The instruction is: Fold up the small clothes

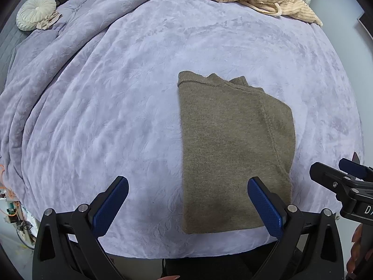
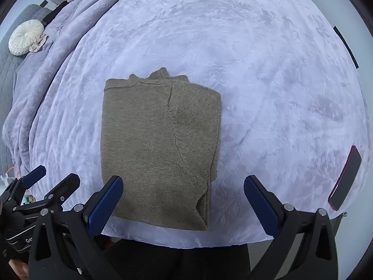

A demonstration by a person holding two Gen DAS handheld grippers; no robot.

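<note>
both grippers' fingers spread wide, empty, over folded sweater (image 2: 160,144) near bed edge (image 2: 186,242).

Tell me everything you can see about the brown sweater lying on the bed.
The sweater is a plain olive-brown knit with a soft, slightly fuzzy look. It lies flat on the lavender blanket, folded into a tall rectangle. Its ribbed collar sits at the far edge, and a seam runs down the top layer. Stacked layers show along its right side near the bottom corner. It sits near the bed's front edge. Both the left gripper and the right gripper are open, holding nothing; whether either touches the cloth is unclear.
</note>
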